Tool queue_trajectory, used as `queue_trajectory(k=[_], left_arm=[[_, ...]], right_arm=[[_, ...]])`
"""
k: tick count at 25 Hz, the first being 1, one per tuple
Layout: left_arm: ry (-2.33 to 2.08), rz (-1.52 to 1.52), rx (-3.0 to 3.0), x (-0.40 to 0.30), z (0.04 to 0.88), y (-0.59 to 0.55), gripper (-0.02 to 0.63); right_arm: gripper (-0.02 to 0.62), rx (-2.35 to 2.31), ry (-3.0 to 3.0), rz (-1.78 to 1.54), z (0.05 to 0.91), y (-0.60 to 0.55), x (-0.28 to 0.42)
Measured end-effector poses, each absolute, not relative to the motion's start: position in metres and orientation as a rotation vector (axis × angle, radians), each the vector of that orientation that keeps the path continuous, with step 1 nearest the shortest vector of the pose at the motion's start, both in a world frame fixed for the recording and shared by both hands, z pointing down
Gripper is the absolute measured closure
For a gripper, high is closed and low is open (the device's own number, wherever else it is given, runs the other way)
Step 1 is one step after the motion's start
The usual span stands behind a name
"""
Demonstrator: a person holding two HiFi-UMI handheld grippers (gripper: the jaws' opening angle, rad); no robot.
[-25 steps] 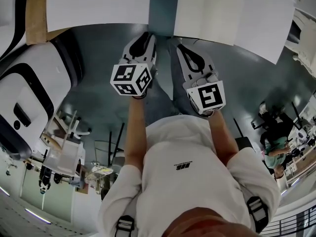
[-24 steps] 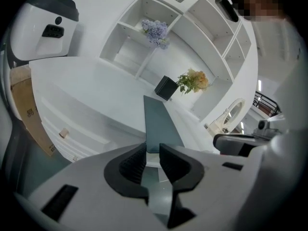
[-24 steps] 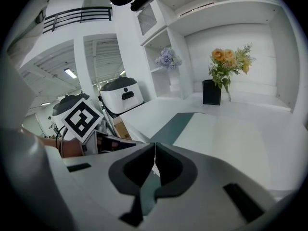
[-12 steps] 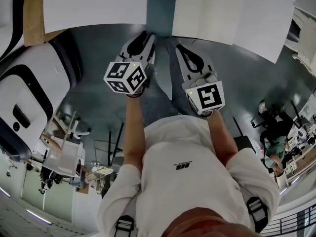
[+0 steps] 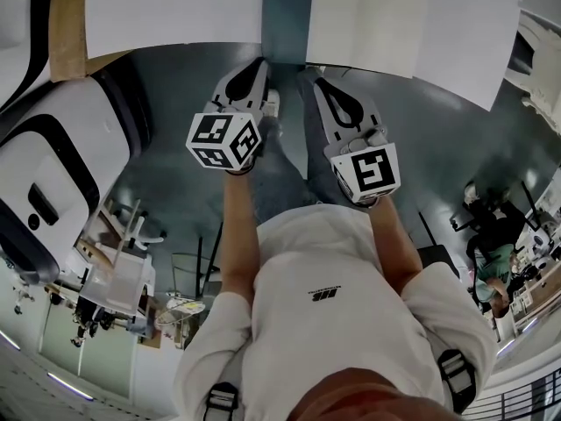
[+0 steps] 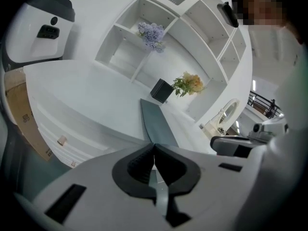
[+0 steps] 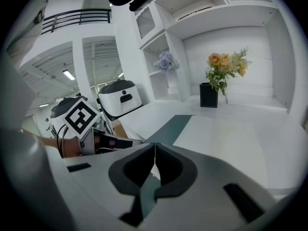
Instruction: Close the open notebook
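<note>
No notebook can be made out with certainty in any view. Two white tabletops lie ahead of me with a dark gap between them. A faint straight line crosses the right tabletop; what it belongs to I cannot tell. My left gripper is shut, tips meeting, held short of the left table's near edge. My right gripper is also shut and empty, just below the right table's edge. Both point toward the gap.
A big white and black machine stands at the left beside a cardboard box. Behind the tables are white shelves holding a black vase of yellow flowers and purple flowers. A seated person is at the right.
The left gripper has turned a little and shifted slightly left, so its marker cube shows a different face. The right gripper has stayed still.
</note>
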State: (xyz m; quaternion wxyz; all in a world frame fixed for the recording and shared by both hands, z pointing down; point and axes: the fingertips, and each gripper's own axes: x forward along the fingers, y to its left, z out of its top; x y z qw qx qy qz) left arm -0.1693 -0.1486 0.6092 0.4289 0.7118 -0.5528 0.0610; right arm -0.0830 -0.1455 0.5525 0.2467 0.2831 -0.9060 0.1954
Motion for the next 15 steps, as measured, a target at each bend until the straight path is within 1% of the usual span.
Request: queue_trajectory(k=[15], left_arm=[[-1.369,0.189,1.899,-0.159,0.56,-0.15,0.606]], right_arm=[[0.598,0.85,-2.503,0.494,0.523,-0.15,-0.081]])
